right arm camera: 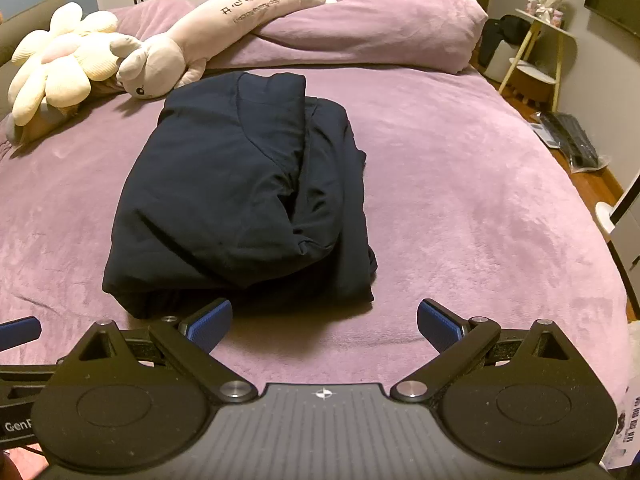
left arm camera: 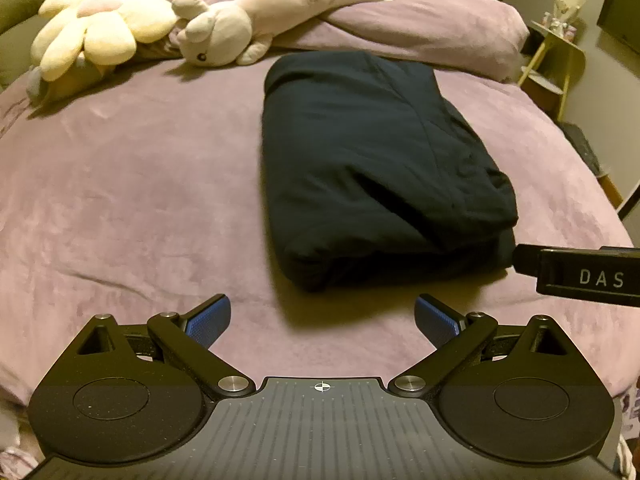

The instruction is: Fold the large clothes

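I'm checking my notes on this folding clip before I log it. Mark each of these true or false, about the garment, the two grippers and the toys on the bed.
1. The dark garment lies folded into a compact bundle on the purple bed cover. True.
2. The left gripper is clamped on the garment. False: its fingers stand apart, clear of the cloth.
3. The right gripper is open and holds nothing. True.
4. The flower cushion sits on top of the garment. False: it lies apart, near the bed's far left.
5. The long plush toy lies partly across the bunched duvet. True.
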Tool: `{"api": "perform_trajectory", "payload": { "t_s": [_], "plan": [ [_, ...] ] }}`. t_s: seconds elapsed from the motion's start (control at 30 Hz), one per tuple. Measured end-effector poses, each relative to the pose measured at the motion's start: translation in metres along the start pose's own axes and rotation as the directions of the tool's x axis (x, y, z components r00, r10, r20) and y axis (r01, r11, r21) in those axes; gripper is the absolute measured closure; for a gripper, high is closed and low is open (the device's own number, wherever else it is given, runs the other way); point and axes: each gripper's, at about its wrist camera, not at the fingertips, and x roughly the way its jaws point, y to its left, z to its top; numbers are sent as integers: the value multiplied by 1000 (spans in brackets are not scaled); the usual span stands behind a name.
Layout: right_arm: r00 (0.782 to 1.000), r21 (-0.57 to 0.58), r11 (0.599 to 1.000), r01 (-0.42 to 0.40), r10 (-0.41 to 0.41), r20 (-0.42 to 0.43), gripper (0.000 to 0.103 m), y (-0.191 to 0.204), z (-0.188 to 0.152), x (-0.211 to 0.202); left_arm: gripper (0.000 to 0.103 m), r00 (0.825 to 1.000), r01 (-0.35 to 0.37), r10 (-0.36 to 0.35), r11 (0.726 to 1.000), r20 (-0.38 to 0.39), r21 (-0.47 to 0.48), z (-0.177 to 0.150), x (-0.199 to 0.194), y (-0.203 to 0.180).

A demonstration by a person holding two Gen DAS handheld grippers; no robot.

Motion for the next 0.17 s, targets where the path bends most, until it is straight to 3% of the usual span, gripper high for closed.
{"api": "perform_trajectory", "payload": {
  "t_s": [0.17],
  "plan": [
    [1000, 2, 1000, 8, -8, 5, 4, 0, 1, 0, 2, 1000, -6, 6, 1000, -1, 9, 0, 0, -1]
  ]
}}
